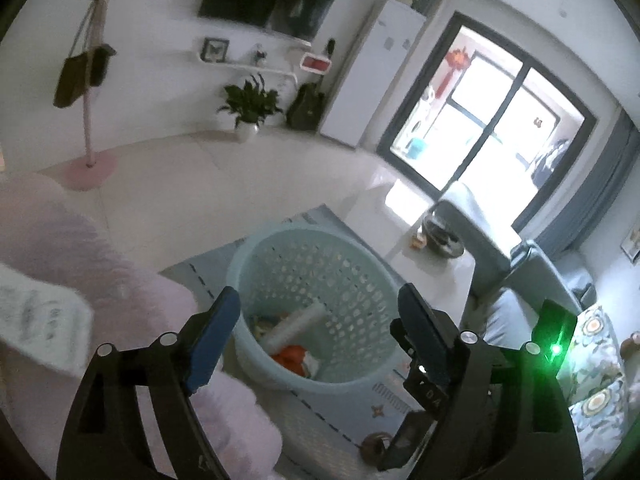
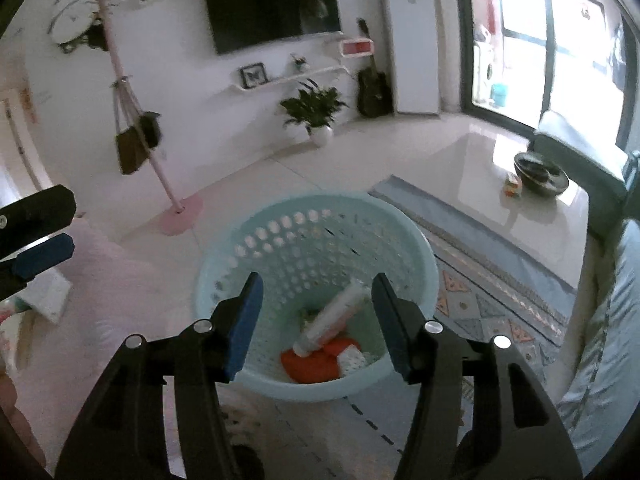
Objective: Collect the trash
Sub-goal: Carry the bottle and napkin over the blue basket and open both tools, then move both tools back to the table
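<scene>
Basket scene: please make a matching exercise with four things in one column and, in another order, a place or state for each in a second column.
Things:
1. white tube
2. dark bowl
3. potted plant
4. right claw

Places or states:
A. on the floor by the wall
B. open, above the basket
C. on the low table
D. inside the basket, leaning on orange trash

Pairs: 1-D, 2-C, 3-A, 4-B
</scene>
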`<action>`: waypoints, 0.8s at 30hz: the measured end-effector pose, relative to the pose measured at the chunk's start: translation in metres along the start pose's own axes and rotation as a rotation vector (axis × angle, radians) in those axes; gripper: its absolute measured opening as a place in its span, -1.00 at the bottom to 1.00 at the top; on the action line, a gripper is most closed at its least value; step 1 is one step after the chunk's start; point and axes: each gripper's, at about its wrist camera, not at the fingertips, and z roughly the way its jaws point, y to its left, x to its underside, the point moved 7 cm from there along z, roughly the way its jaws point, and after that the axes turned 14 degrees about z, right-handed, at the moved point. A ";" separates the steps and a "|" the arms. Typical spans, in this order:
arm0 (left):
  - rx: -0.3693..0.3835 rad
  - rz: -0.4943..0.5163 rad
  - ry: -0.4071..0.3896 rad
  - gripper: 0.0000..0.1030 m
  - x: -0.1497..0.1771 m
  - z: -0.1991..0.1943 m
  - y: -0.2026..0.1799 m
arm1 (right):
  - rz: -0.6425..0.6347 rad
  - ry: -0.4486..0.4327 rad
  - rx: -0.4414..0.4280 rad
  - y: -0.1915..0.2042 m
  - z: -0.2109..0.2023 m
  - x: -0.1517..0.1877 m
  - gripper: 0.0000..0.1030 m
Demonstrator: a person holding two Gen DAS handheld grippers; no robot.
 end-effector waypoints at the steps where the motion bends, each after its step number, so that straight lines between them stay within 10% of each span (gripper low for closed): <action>1: -0.003 0.000 -0.015 0.53 -0.001 -0.009 0.000 | -0.009 -0.009 -0.010 0.006 -0.007 -0.001 0.03; 15: -0.200 -0.073 -0.305 0.54 0.025 -0.207 0.047 | -0.190 -0.087 -0.259 0.151 -0.109 0.034 0.17; 24: -0.380 -0.142 -0.327 0.54 0.071 -0.297 0.134 | -0.354 -0.028 -0.404 0.254 -0.134 0.091 0.19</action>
